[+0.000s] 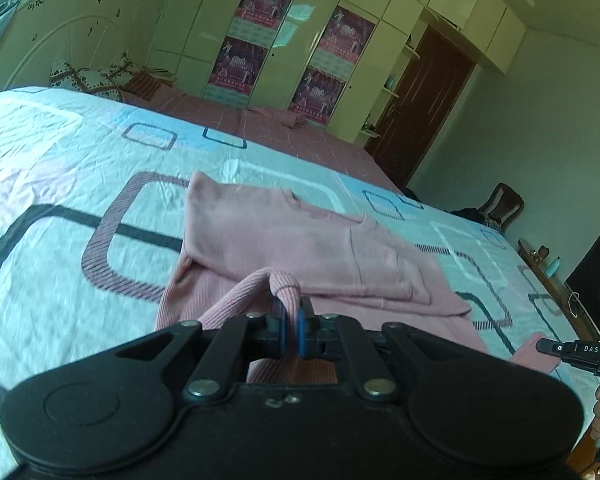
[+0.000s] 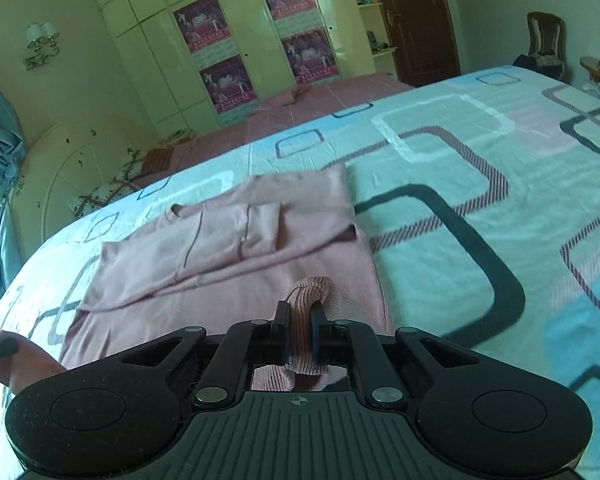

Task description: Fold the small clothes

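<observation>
Status: fold was roughly mid-way, judging from how the cloth lay.

Left claw (image 1: 291, 322) was clamped shut on a bunched ribbed edge of the pink garment (image 1: 300, 244), blue pads pinching the fabric at about 6 o'clock of the garment as seen in the left wrist view. The pinched edge was lifted off the bed (image 1: 60, 168); the rest lay flat on the patterned sheet.

Garment sat mid-bed, well apart from the pillows (image 1: 88, 76) at 10 o'clock and the wardrobe (image 1: 284, 40) at 12 o'clock. Upper part looked already folded in: at least one flap, likely sleeves or side panels, lay doubled over the body, with stacked layered edges visible at 3 o'clock. Neck opening pointed away, toward 12 o'clock.

Right claw (image 2: 300, 334) was also closed on the same garment (image 2: 228, 248), gripping a ribbed hem bunch at 6 o'clock in the right wrist view, fabric looped over the pads. Its tip showed at the left view's 4 o'clock edge.

Done, by my read: side folds. Left: bottom-hem fold, i.e. carrying both gripped corners toward 12 o'clock over the folded section, laying them down, then releasing and smoothing. Both frames were motion-blurred, so exact layer count was unclear. Some pink cloth near the lower edges of both views couldn't be identified.
</observation>
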`<state>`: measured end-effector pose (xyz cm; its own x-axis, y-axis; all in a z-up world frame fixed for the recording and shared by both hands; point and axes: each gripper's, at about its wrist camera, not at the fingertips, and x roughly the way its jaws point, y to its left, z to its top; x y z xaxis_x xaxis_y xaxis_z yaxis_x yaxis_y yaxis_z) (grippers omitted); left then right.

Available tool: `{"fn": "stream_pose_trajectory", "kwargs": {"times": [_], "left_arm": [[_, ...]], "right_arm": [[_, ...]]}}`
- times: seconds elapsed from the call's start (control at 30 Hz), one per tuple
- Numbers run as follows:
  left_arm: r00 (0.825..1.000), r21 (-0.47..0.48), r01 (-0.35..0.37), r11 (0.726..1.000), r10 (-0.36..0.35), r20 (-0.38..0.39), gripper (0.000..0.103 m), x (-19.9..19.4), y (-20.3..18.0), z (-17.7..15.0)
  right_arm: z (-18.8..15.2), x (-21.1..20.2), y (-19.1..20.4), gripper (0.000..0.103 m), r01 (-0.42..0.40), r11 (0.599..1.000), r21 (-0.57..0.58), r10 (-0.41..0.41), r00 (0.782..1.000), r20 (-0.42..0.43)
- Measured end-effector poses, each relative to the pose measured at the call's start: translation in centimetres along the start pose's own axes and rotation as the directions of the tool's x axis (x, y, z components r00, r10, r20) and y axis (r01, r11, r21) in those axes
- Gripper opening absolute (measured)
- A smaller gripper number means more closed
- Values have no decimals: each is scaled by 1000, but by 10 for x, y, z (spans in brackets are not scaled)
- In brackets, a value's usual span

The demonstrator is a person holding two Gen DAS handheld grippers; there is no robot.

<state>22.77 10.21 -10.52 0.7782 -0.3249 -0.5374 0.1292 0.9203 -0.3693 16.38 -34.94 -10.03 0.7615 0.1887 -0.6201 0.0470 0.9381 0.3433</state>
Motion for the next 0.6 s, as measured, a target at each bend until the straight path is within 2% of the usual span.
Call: {"fn": "stream_pose_trajectory", "kwargs": {"times": [0.17, 0.33, 0.47, 0.6], "left_arm": [[999, -21, -14, 1000, 15, 38, 4, 41, 1, 39], [997, -59, -60, 996, 62, 38, 4, 94, 11, 69], [993, -97, -113, 989, 115, 13, 4, 138, 25, 83], [986, -119, -164, 979, 163, -14, 4, 172, 37, 89]], "right_arm": [[45, 47, 0, 9, 1, 1000, 17, -2, 999, 33], [92, 106, -4, 9, 6, 999, 45, -7, 999, 43], [117, 155, -6, 9, 15, 998, 63, -16, 1000, 21], [129, 202, -12, 9, 37, 996, 77, -35, 999, -24]]}}
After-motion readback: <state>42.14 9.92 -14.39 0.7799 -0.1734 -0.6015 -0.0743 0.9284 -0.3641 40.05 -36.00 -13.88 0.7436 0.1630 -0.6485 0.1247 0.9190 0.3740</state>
